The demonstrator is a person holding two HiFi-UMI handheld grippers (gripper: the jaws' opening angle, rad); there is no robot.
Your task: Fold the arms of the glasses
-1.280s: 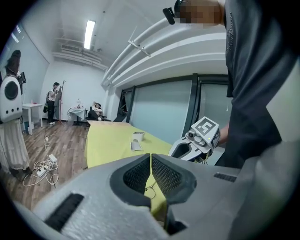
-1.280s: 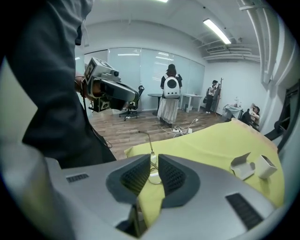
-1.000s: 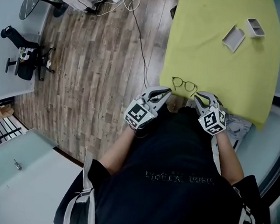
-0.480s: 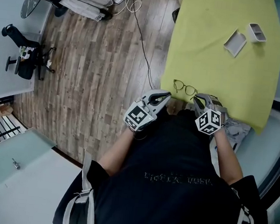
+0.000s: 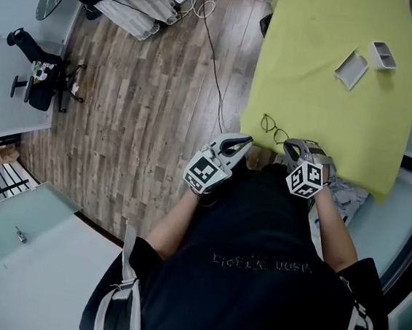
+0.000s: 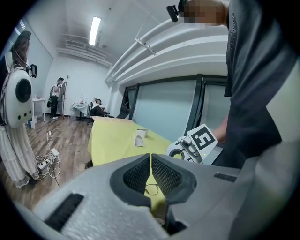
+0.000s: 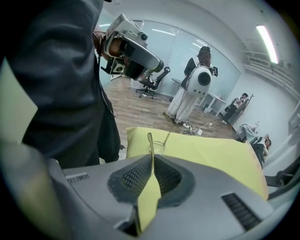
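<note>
My right gripper (image 7: 151, 161) is pinching one arm of the glasses (image 5: 272, 125) at the near edge of the table (image 5: 330, 100). My left gripper (image 6: 150, 159) is hovering closed, empty. Twisting hard, I am risking bending that arm.

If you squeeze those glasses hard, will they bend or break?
Probably bendy and fragile: the glasses have a thin wire frame, and the arm in the right gripper looks very slender. Likely light too, so they may slide on the smooth yellow table.

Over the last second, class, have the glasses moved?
Yes: the glasses have turned clockwise, from roughly along the yellow table's near edge to slanting across it.
</note>
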